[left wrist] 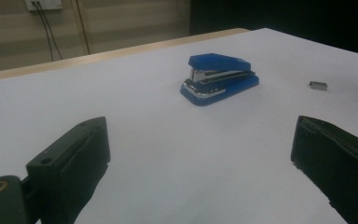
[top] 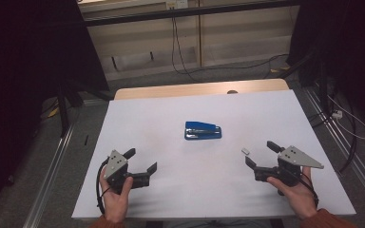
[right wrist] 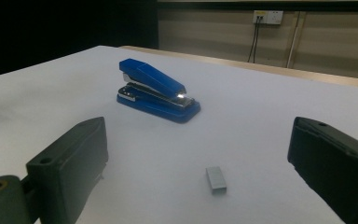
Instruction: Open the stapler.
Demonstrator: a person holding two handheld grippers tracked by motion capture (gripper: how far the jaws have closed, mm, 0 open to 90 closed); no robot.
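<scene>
High view: your left gripper [top: 141, 160] and right gripper [top: 259, 153] rest released near the table's [top: 138, 109] front corners; the stapler [top: 203, 130] lies mid-table, staples [top: 245, 152] just beside the right gripper. Dark curtains flank it.

Left gripper view: jaws cropped below, stapler [left wrist: 220, 78] ahead.

Right gripper view: staples [right wrist: 216, 179] between the jaws, wall socket [right wrist: 268, 17] behind.
</scene>
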